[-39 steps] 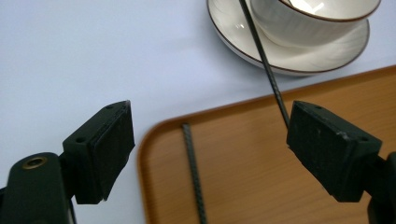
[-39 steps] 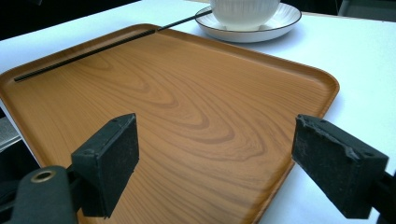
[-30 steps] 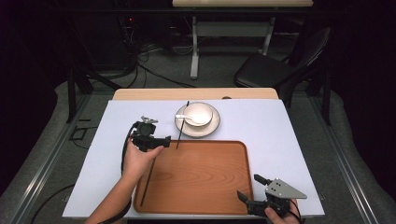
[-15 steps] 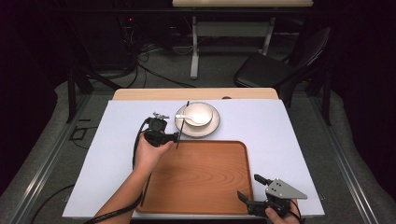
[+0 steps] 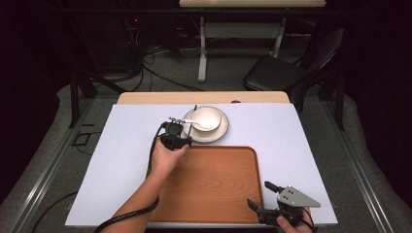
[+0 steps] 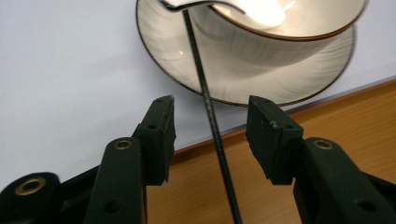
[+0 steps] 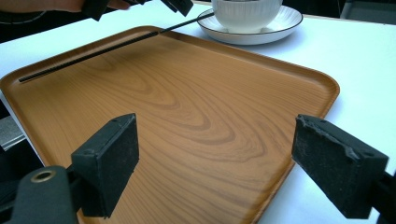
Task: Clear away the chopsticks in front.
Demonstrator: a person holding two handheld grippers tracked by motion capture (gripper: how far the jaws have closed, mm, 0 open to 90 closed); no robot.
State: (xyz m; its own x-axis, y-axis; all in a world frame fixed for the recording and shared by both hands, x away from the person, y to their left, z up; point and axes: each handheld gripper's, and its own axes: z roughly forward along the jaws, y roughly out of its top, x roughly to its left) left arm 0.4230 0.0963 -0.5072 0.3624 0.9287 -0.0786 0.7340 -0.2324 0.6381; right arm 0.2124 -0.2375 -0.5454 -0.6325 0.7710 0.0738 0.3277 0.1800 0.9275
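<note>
2 black jaws of the left gripper [image 6: 210, 135] stand spread, with a thin black chopstick [image 6: 212, 126] running between them, touching neither. It looks like the approach before a pinch on the stick; the next move calls for closing squarely on the thin shaft without knocking the bowl [image 5: 206, 118] or its saucer [image 5: 219, 134]. The chopstick's long axis runs from under the spoon [image 5: 197, 122] at the bowl's rim, over the saucer's edge, back across the wooden tray [image 5: 214, 184]. At the tray's near right corner, the right gripper [image 5: 260, 195] hangs spread wide, holding nothing.
</note>
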